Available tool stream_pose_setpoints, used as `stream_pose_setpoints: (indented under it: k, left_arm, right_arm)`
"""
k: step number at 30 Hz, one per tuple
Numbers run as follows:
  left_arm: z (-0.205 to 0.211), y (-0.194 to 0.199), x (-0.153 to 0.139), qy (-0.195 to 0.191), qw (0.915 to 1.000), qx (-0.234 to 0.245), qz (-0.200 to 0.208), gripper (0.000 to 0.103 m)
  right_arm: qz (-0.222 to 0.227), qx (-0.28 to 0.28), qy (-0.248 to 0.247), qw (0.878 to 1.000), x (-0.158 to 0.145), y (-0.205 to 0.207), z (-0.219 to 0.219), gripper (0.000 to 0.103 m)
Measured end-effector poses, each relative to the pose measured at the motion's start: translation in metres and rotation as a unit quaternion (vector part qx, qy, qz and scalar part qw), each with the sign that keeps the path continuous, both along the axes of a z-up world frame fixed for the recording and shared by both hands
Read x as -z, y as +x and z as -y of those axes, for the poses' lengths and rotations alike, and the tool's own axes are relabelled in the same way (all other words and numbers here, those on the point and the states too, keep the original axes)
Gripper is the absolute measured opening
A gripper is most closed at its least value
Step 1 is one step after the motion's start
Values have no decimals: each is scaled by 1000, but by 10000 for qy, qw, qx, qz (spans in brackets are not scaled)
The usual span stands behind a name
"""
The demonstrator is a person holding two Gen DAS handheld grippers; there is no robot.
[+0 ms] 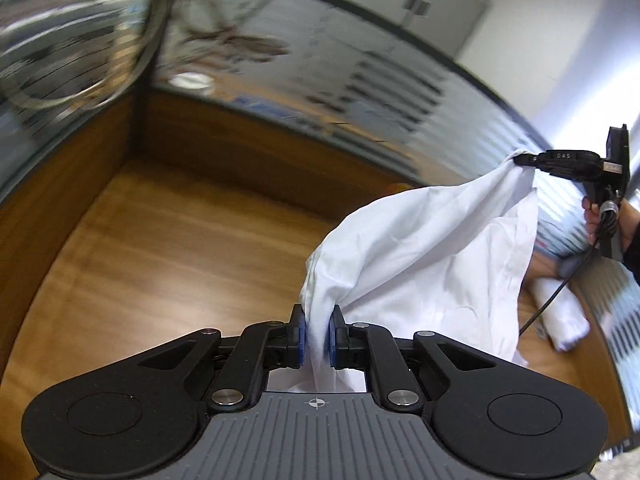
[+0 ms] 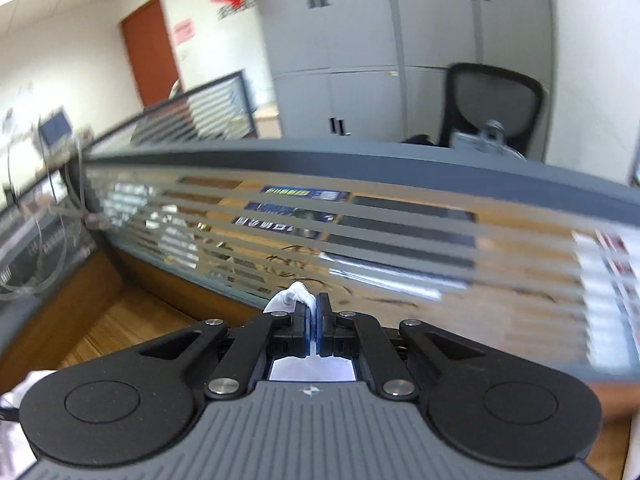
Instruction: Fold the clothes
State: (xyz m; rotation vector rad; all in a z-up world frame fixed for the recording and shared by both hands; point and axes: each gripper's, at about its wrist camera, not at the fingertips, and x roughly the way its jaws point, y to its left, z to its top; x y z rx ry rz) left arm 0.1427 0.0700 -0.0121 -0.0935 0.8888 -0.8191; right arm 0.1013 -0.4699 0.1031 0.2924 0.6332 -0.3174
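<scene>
Above desk, apparently level grippers apart.

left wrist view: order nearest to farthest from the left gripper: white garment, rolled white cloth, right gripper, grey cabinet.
1. white garment: clamped in the left gripper.
2. rolled white cloth: on the wooden desk, to the right.
3. right gripper: raised at upper right, pinching the garment's far end.
4. grey cabinet: behind the glass partition.

Desk left open; partition blocks ahead; folded cloth right.
</scene>
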Motion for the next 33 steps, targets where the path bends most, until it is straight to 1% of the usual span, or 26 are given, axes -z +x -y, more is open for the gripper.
stream_pose_setpoints:
  k: [4, 7, 8, 10, 11, 12, 13, 14, 15, 16, 17, 19, 21, 24, 25, 30, 31, 33]
  left_arm:
    - [-20, 16, 22, 213, 9986, -460, -127, 14]
    - [-31, 29, 42, 425, 9962, -718, -230, 15]
    - [-33, 32, 47, 505, 9955, -767, -251, 15]
    - [-36, 39, 58, 653, 9941, -821, -286, 17]
    - [-36, 40, 60, 753, 9933, -835, -270, 19]
    - [-36, 41, 63, 854, 9924, -850, -251, 20]
    - [-36, 42, 63, 916, 9920, -840, -215, 26]
    - [-37, 40, 60, 896, 9925, -811, -170, 37]
    - [-39, 38, 57, 870, 9931, -780, -124, 43]
    - [-41, 34, 52, 819, 9938, -753, -28, 54]
    - [-44, 29, 47, 772, 9948, -666, 84, 60]
    - [-44, 20, 40, 712, 9961, -448, 267, 64]
    - [-38, 14, 33, 689, 9966, -192, 396, 66]
    - [-30, -1, 28, 750, 9955, 239, 536, 67]
    - [-29, -5, 27, 760, 9946, 381, 593, 69]
    - [-19, -16, 26, 890, 9889, 904, 775, 76]
    - [-19, -17, 25, 880, 9880, 983, 797, 77]
    - [-19, -20, 23, 856, 9863, 1138, 838, 81]
  right_arm:
    - [-347, -368, -374, 9980, 17, 77, -27, 3]
    - [-593, -565, -536, 9952, 51, 121, -43, 4]
    - [-685, -618, -534, 9943, 62, 129, -47, 5]
    - [-868, -721, -531, 9922, 85, 146, -54, 17]
    - [-948, -736, -544, 9913, 91, 145, -54, 34]
    - [-1029, -750, -556, 9903, 97, 144, -55, 44]
    - [-1108, -763, -568, 9893, 103, 143, -56, 44]
    - [-1129, -762, -530, 9893, 105, 142, -57, 44]
    - [-1149, -760, -492, 9892, 106, 140, -58, 44]
    - [-1163, -710, -421, 9898, 106, 135, -58, 44]
    - [-1145, -663, -327, 9907, 106, 129, -57, 44]
    - [-1118, -552, -155, 9921, 107, 113, -60, 44]
    - [-1168, -441, -31, 9922, 110, 99, -60, 44]
    - [-1269, -198, 216, 9915, 123, 84, -60, 44]
    - [-1301, -117, 300, 9910, 127, 78, -60, 44]
    - [-1189, 420, 1091, 9860, 146, 54, -48, 44]
    - [-1159, 528, 1281, 9835, 150, 52, -47, 44]
    - [-1043, 789, 1839, 9742, 160, 53, -39, 44]
